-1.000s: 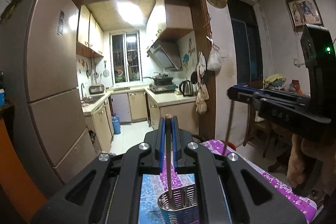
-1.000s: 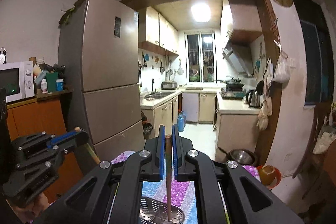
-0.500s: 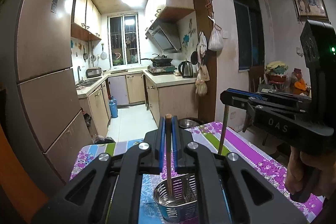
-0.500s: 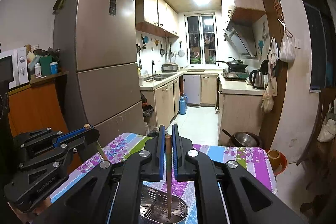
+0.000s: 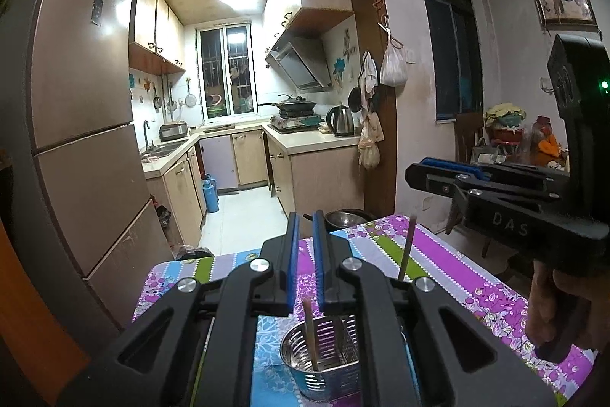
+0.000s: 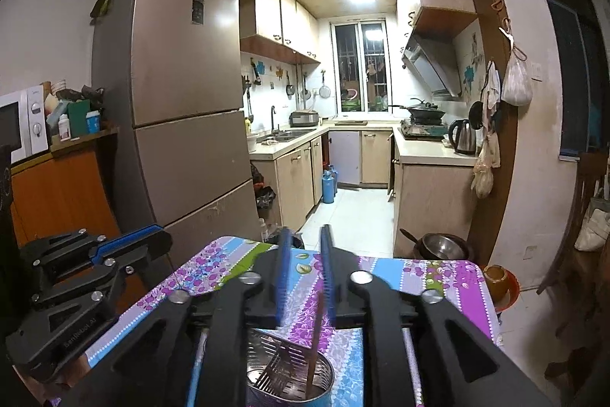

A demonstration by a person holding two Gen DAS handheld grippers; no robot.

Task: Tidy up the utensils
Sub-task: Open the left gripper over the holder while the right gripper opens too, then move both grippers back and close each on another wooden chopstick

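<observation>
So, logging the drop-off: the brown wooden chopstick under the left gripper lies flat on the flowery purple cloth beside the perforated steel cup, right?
Not quite. The brown wooden chopstick under the left gripper stands inside the perforated steel cup, not flat beside it on the flowery purple cloth. The left wrist view shows it.

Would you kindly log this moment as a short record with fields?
surface: floral tablecloth
container: metal utensil holder, upright on the cloth
light chopstick: standing in the holder
dark chopstick: leaning in the holder
left gripper: jaws slightly apart, gripping nothing
right gripper: jaws opening, pads not pressing on the dark chopstick
</observation>
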